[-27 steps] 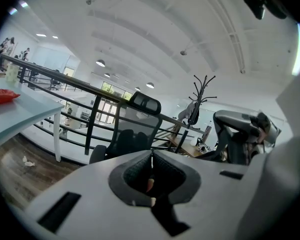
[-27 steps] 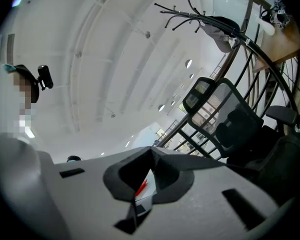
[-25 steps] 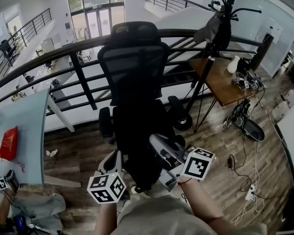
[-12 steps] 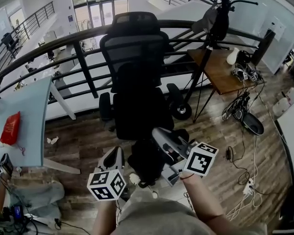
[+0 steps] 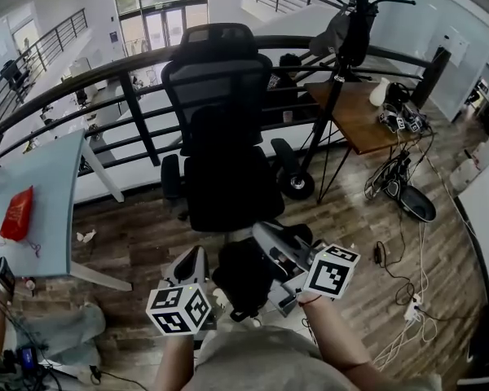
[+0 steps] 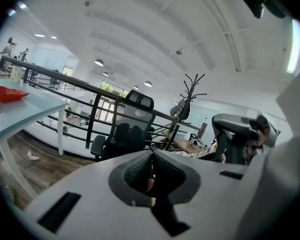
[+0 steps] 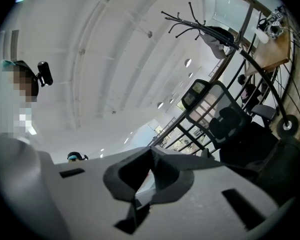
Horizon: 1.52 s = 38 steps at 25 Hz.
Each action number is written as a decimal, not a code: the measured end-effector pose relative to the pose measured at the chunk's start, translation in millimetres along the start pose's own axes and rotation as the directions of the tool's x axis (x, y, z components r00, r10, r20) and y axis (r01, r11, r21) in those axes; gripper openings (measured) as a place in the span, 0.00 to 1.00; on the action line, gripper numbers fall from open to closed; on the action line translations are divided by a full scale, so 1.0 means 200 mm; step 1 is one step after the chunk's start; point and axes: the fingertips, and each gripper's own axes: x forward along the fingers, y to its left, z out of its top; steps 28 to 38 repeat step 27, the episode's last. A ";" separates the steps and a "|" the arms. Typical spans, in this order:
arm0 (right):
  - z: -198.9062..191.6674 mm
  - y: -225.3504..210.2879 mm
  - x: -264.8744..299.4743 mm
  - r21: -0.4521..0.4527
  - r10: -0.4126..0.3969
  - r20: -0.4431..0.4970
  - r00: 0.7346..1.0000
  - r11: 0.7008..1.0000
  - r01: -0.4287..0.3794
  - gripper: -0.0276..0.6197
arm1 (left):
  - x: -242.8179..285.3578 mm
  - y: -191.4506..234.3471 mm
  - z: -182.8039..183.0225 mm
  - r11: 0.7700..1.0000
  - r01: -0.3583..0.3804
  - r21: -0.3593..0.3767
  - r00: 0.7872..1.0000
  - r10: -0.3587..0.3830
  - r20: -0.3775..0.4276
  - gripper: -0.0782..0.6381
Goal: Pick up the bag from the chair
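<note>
bag (image 5: 243,277) is off the chair (image 5: 228,177). It's a black lump low in front of the person, over the wood floor (image 5: 138,235), between the two grippers and clear of the seat edge. The seat looks bare, but it's black on black so I'm not certain.

Progress, my read: the lift is basically done. What's left is keeping the bag up, or carrying it wherever it goes.

Grip is the unclear part:
- right gripper (image 5: 265,236): tongs clenched, tips meeting. Its own view shows no strap or fabric between them, only a dark mass low to one side, probably the bag.
- left gripper (image 5: 192,259): tongs also clenched, pads together, nothing identifiable pinched.
- from above, the right gripper lies across the top of the bag. Can't tell how the bag is being carried, maybe a strap hooked over the gripper body.

Pose: both forearms tucked close to the torso, grippers low and angled forward and up toward the chair, marker cubes facing the head camera. The right one reaches further forward than the left. Railing (image 5: 138,112) is behind the chair, well apart.
</note>
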 end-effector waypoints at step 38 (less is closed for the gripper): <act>0.06 -0.04 -0.02 -0.005 0.027 -0.028 0.999 1.000 -0.027 0.04 | 0.07 -0.06 0.05 1.000 -0.004 0.008 1.000 0.004 0.014 0.12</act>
